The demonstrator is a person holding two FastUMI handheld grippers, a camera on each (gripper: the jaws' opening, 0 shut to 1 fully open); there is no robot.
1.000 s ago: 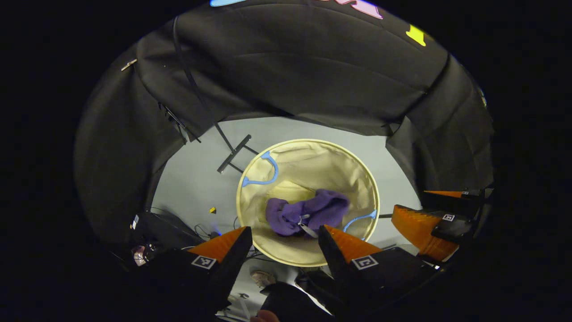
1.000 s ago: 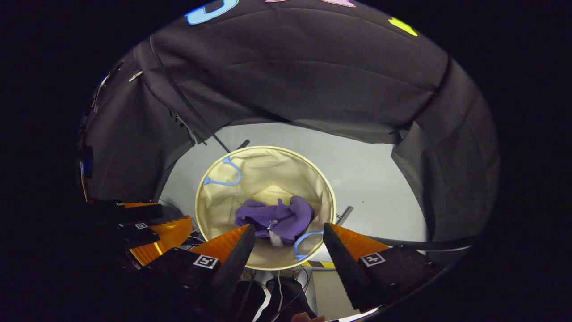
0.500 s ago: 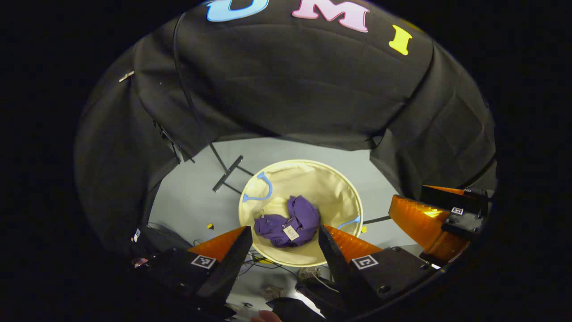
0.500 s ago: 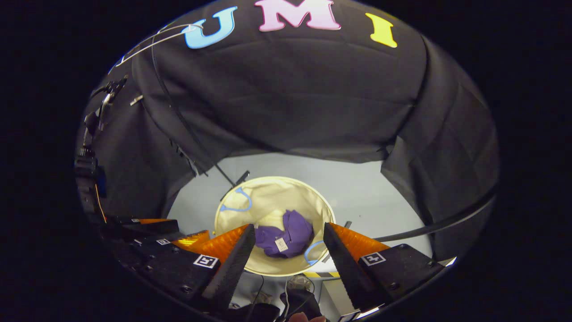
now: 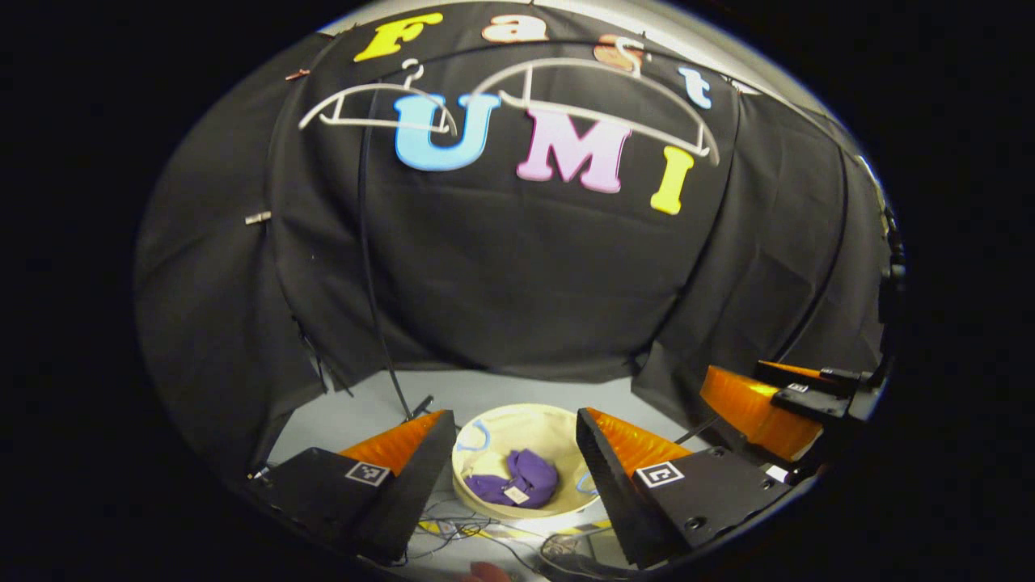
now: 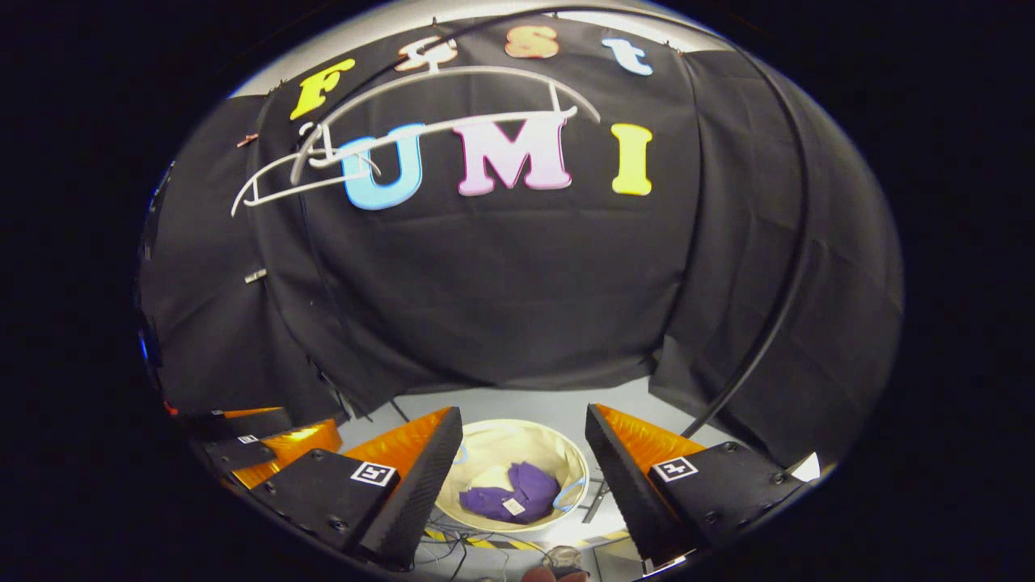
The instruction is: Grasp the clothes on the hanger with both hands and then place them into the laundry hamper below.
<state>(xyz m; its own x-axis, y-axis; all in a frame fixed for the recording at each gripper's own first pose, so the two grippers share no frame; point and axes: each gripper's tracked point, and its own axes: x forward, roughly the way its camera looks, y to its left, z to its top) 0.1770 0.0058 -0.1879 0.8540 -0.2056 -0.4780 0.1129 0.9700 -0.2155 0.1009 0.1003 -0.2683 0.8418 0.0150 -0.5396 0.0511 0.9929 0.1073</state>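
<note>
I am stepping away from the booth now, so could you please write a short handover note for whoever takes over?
Left tool: open, holding nothing, above the hamper.
Right tool: open, holding nothing, beside it.
Purple garment: crumpled at the bottom of the cream laundry hamper.
Hangers: two white ones, both bare, high up against the wall.
Done: garment is off the hanger and in the hamper.
Left: nothing visible on the hangers to move.
</note>
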